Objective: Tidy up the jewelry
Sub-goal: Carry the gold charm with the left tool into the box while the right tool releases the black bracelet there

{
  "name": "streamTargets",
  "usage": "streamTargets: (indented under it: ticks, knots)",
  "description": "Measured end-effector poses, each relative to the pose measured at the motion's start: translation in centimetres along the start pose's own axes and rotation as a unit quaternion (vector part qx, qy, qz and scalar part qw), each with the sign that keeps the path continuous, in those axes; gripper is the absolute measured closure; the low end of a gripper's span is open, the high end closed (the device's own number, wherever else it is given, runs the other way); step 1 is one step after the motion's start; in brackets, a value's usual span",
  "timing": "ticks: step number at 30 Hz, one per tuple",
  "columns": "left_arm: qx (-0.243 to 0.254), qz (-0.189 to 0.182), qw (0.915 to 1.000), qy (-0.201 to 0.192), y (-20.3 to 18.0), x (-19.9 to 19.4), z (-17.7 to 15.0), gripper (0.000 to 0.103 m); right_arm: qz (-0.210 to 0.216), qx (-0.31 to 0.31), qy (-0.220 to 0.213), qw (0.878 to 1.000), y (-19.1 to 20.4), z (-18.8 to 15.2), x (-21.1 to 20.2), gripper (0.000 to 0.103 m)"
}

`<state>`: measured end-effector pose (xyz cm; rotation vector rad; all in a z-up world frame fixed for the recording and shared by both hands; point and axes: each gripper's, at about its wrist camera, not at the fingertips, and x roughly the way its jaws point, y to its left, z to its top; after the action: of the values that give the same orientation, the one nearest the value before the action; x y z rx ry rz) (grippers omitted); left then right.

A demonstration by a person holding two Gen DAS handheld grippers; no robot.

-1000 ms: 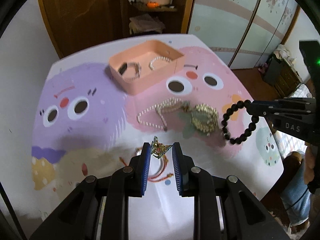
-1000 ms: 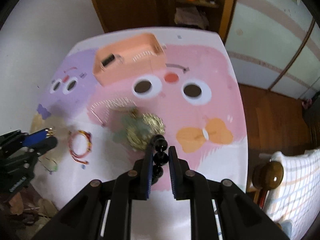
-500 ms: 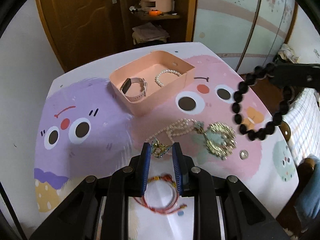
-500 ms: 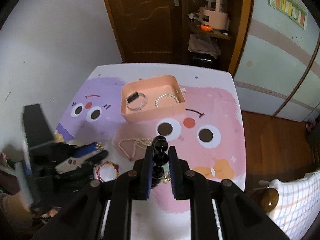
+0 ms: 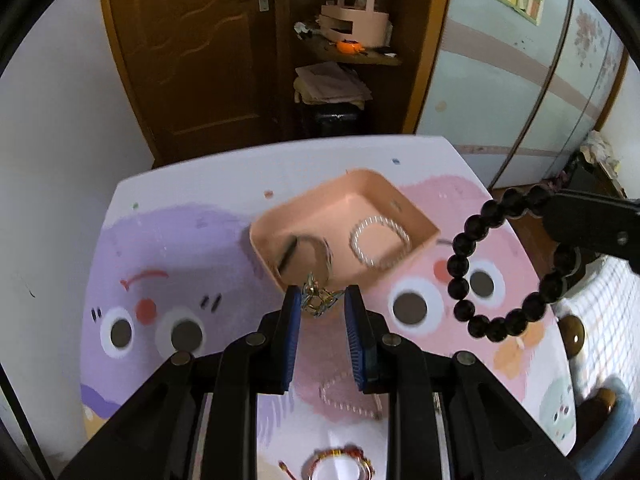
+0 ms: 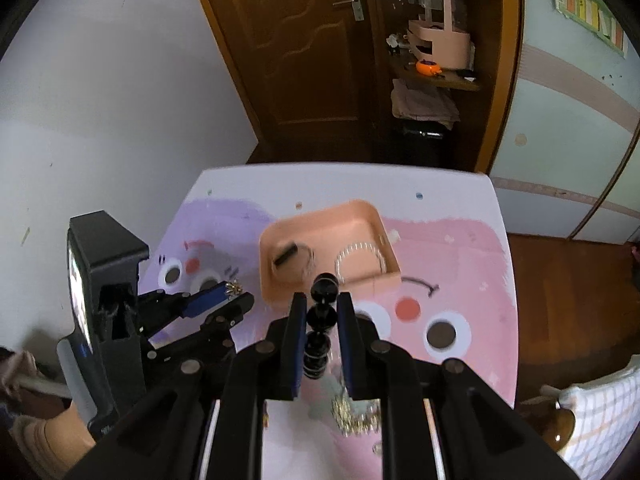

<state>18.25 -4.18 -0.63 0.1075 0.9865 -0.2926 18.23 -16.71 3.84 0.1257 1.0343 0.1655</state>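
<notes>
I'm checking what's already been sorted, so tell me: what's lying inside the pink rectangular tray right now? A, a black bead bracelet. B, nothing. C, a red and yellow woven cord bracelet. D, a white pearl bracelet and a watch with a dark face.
D: the pink rectangular tray holds a white pearl bracelet and a watch with a dark face, side by side.

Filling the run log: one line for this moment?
left gripper: shut on gold trinket | right gripper: shut on black bead bracelet | both near pink tray

Home bedroom, wooden door [image 5: 192, 52], pastel wardrobe [image 5: 520, 92], cartoon-print table [image 5: 168, 240]
</notes>
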Motion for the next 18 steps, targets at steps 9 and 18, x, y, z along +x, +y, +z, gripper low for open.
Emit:
streamTargets:
  ticks: [9,18]
  knots:
    - [-0.042,-0.016,0.9980,0.045,2.0,4.6,4.6,0.083,0.030,0.042,0.015,0.999,-0.6,4.7,5.3,0.088]
    - [-0.077,-0.029,0.9921,0.095,3.6,10.4,5.0,0.083,0.068,0.087,0.074,0.991,-2.4,5.1,13.2,0.088]
